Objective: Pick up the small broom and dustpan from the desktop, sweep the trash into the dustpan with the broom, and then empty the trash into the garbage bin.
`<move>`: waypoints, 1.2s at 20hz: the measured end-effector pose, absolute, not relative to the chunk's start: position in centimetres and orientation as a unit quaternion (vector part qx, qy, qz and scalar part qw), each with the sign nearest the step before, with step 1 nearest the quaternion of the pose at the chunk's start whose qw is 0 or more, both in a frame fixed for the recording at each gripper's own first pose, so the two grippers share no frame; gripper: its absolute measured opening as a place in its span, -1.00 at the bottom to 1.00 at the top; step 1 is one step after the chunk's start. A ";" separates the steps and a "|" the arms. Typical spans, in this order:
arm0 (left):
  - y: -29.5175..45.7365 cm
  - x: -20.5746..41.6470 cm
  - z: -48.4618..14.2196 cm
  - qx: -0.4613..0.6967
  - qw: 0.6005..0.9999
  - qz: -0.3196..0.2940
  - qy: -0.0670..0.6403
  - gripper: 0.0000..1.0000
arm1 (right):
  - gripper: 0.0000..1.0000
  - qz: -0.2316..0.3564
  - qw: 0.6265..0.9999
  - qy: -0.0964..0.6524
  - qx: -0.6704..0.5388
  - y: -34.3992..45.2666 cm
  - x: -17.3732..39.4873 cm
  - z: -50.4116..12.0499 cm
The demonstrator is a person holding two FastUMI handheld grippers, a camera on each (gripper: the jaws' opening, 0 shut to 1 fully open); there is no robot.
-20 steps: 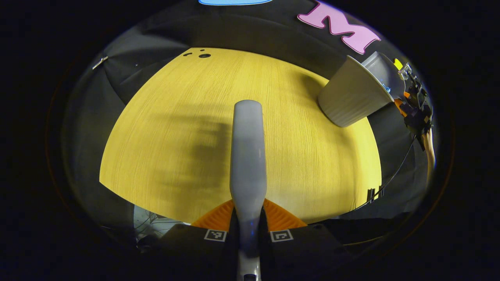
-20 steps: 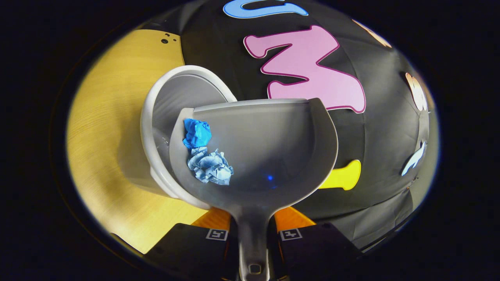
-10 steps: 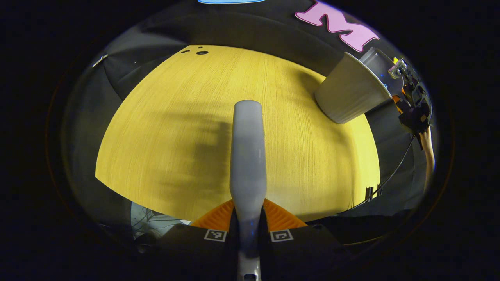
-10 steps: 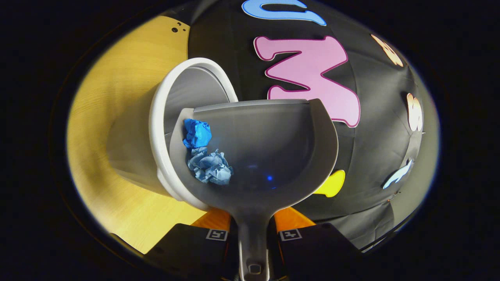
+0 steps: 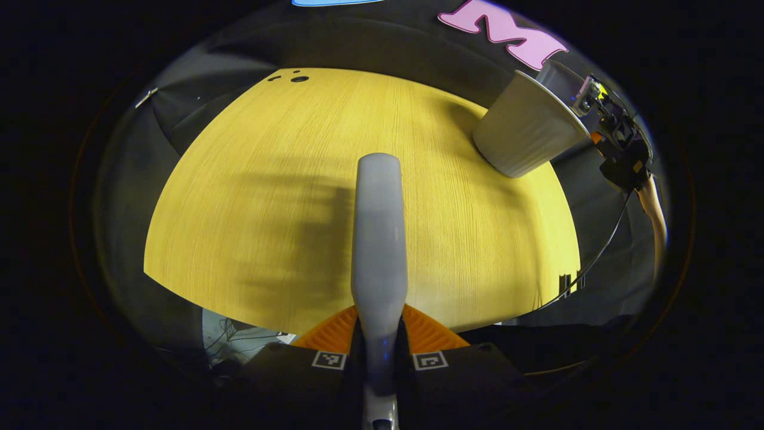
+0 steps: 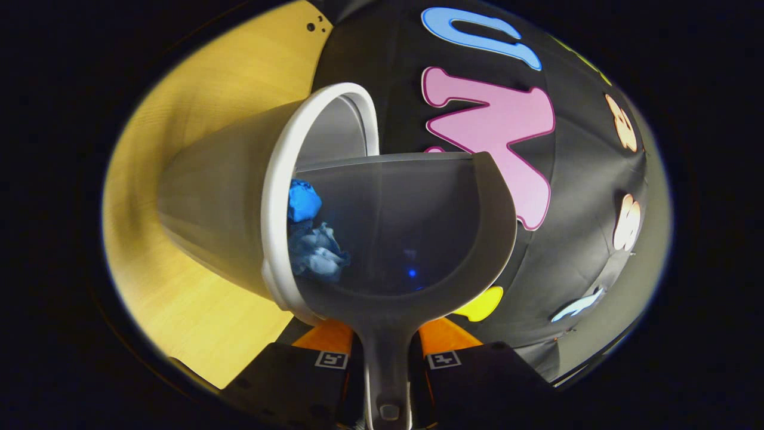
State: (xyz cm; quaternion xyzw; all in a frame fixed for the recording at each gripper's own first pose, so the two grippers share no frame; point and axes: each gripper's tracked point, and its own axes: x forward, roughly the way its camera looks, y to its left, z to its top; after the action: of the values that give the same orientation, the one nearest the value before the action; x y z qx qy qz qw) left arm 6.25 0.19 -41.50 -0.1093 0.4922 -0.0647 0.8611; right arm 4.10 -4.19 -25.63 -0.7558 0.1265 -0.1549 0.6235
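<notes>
My right gripper (image 6: 385,352) clamps the dustpan (image 6: 412,239) handle, tilted over the bin (image 6: 239,203); my left gripper (image 5: 379,352) grips the broom (image 5: 378,239) above the yellow desk (image 5: 268,197).

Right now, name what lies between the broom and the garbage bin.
Bare yellow desktop, nothing else, in the left gripper view between broom and garbage bin.

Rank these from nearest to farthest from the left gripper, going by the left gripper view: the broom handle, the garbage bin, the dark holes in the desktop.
1. Broom handle: clamped between the left gripper fingers, running forward at centre.
2. Garbage bin: upper right, on the desktop's far right side.
3. Dark holes: upper left, at the desktop's far edge. Bin versus holes is a close call.
</notes>
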 end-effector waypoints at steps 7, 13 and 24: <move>0.3 6.1 -41.7 -0.099 0.861 -0.069 0.494 -0.48 | -0.35 -0.150 0.680 0.156 -0.701 -4.9 4.0 -25.6; 0.1 6.6 -40.3 -0.113 0.873 -0.033 0.472 -0.48 | -0.34 -0.141 0.768 0.168 -0.602 -5.3 4.2 -25.9; -3.2 7.7 -37.3 -0.158 0.881 0.045 0.444 -0.48 | -0.34 -0.046 0.908 0.189 -0.371 -5.4 4.2 -26.2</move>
State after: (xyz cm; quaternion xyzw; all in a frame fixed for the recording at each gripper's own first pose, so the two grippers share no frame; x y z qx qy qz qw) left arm 7.66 -3.21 -37.26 -0.1582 0.4437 0.0445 0.8810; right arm 4.18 -5.45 -26.15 -0.3706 0.1894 -0.0460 0.9081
